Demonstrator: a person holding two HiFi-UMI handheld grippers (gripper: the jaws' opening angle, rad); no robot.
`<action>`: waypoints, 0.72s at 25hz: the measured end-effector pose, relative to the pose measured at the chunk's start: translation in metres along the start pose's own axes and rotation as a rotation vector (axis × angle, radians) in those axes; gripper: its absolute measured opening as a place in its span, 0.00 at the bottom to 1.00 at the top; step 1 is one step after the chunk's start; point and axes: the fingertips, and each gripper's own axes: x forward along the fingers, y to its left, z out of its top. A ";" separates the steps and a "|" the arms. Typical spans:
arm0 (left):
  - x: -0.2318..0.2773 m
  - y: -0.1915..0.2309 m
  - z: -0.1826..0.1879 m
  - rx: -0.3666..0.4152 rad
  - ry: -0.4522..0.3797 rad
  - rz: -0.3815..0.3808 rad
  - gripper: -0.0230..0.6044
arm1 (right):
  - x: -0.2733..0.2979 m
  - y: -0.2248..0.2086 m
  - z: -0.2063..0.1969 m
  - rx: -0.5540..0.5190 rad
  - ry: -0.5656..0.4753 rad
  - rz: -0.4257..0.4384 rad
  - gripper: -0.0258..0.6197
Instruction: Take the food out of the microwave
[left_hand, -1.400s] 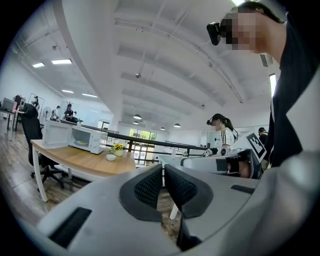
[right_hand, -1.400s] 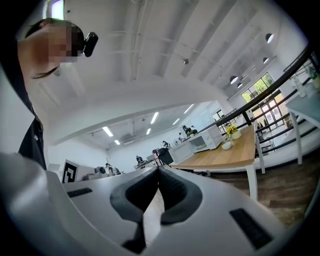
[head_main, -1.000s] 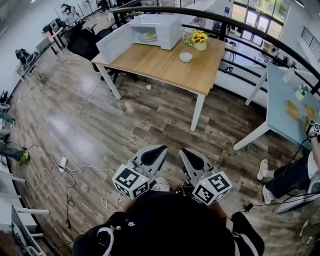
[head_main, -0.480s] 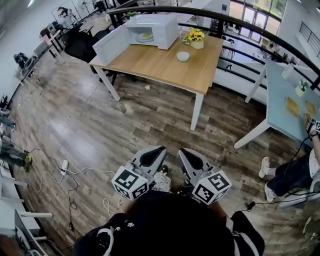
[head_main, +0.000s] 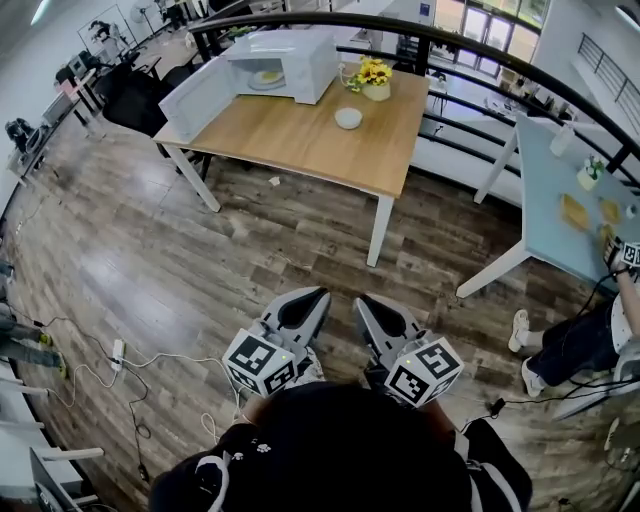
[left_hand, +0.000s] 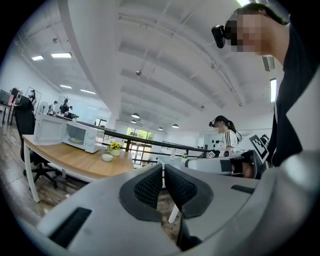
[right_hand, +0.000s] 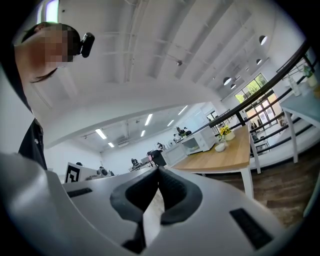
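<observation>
A white microwave (head_main: 285, 60) stands at the far end of a wooden table (head_main: 300, 140), its door (head_main: 198, 96) swung open to the left. Inside it lies a plate of yellow food (head_main: 265, 77), which shows small in the left gripper view as food (left_hand: 75, 140). My left gripper (head_main: 318, 294) and right gripper (head_main: 361, 299) are held side by side close to my body, pointing level, far short of the table. Both are shut and hold nothing; the left gripper (left_hand: 163, 166) and the right gripper (right_hand: 159, 170) have their pads touching.
On the table stand a pot of yellow flowers (head_main: 375, 78) and a small white bowl (head_main: 348, 117). A black railing (head_main: 450, 45) curves behind it. A pale blue table (head_main: 560, 190) and a seated person (head_main: 590, 340) are at the right; cables (head_main: 120, 350) lie on the floor at the left.
In the head view the table and microwave have drifted to the left. Both grippers stay shut and side by side in front of my body.
</observation>
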 end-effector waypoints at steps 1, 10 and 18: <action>0.004 0.006 0.003 0.001 -0.007 -0.006 0.07 | 0.006 -0.003 0.002 -0.001 0.001 -0.003 0.04; 0.014 0.072 0.022 -0.006 -0.012 0.005 0.07 | 0.077 -0.011 0.016 -0.015 0.026 0.000 0.04; 0.016 0.134 0.046 -0.002 -0.045 -0.005 0.07 | 0.141 -0.007 0.025 -0.033 0.028 -0.008 0.04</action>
